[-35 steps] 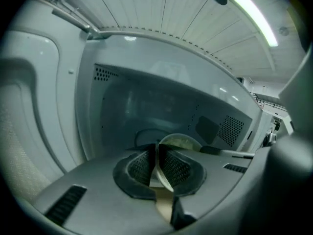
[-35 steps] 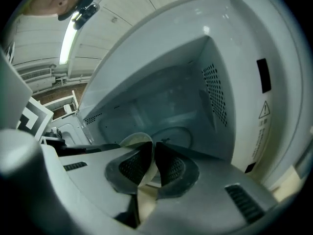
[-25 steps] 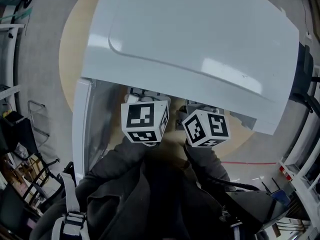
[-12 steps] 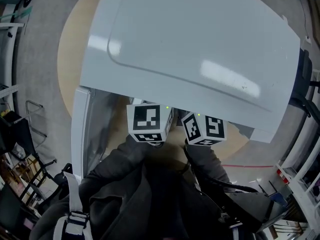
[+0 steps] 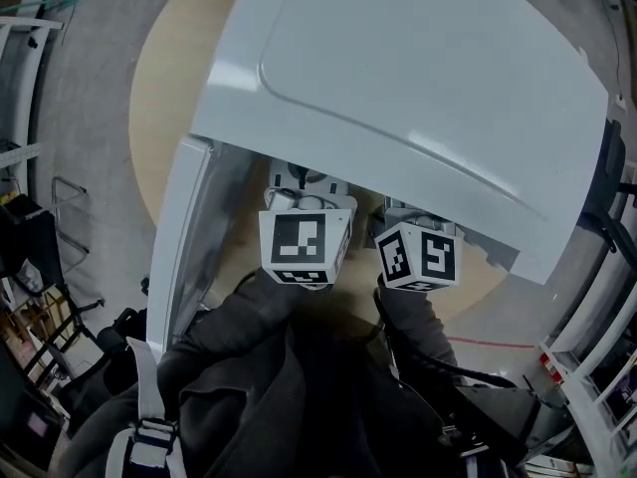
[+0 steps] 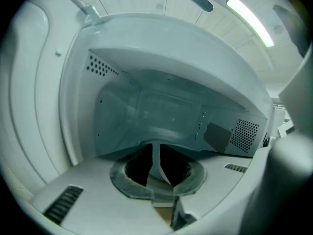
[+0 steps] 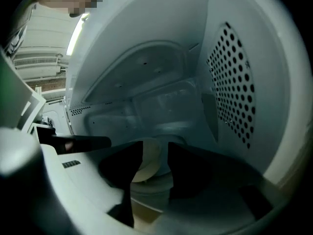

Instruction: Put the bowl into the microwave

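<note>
Inside the open white microwave (image 5: 418,98) on the round desk (image 5: 159,88), the right tongs (image 7: 155,153) had just sprung wide off the pale bowl (image 7: 145,169), apparently set down in the cavity, while the left tongs (image 6: 157,155), barely loosening, pinched its rim narrowly.

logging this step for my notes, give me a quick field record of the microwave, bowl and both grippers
microwave: white, on a round tan table, door open on the head view's left
bowl: pale, inside the cavity, rim between both grippers' jaws
left gripper: jaws narrow on the rim, have just been opening slightly
right gripper: jaws have just been opening, now wide apart, rim between them unpressed
task: bowl in, grippers not yet withdrawn
</note>
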